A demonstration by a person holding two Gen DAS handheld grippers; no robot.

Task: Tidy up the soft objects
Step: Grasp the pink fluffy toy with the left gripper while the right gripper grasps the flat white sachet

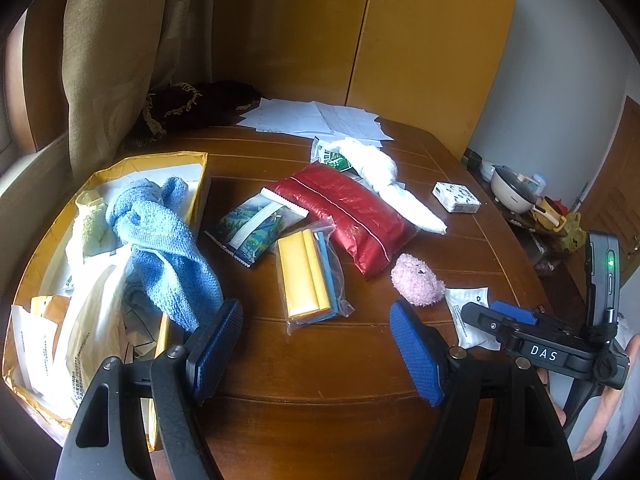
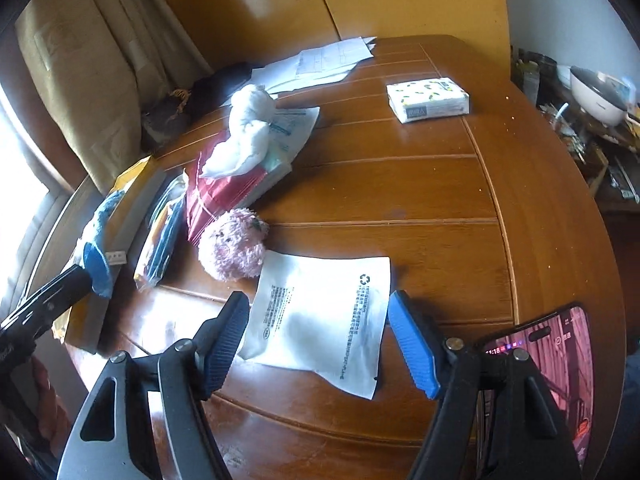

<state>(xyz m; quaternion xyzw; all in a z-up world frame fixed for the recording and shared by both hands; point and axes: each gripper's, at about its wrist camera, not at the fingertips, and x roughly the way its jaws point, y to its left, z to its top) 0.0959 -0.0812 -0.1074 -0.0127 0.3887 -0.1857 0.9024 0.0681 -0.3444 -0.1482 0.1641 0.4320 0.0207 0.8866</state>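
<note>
My right gripper [image 2: 318, 300] is open low over the wooden table [image 2: 440, 184], and a flat white packet [image 2: 320, 320] lies between its blue pads, untouched. A pink fluffy ball [image 2: 232, 244] sits just beyond it, beside a red shiny pouch [image 1: 352, 216] with a white rolled cloth [image 1: 392, 184] across its far end. My left gripper [image 1: 314, 316] hangs open and empty in front of a clear bag of yellow and blue pieces [image 1: 308, 276]. To its left, a yellow box [image 1: 192, 156] holds a blue knitted towel [image 1: 160, 240] and a pale yellow cloth [image 1: 92, 220].
A patterned packet [image 1: 256, 228] lies next to the box and a tissue pack [image 1: 456, 196] at the table's right. Loose papers [image 1: 312, 116] and a dark fringed cloth [image 1: 200, 104] are at the back. A phone [image 2: 560, 352] is mounted by the right gripper.
</note>
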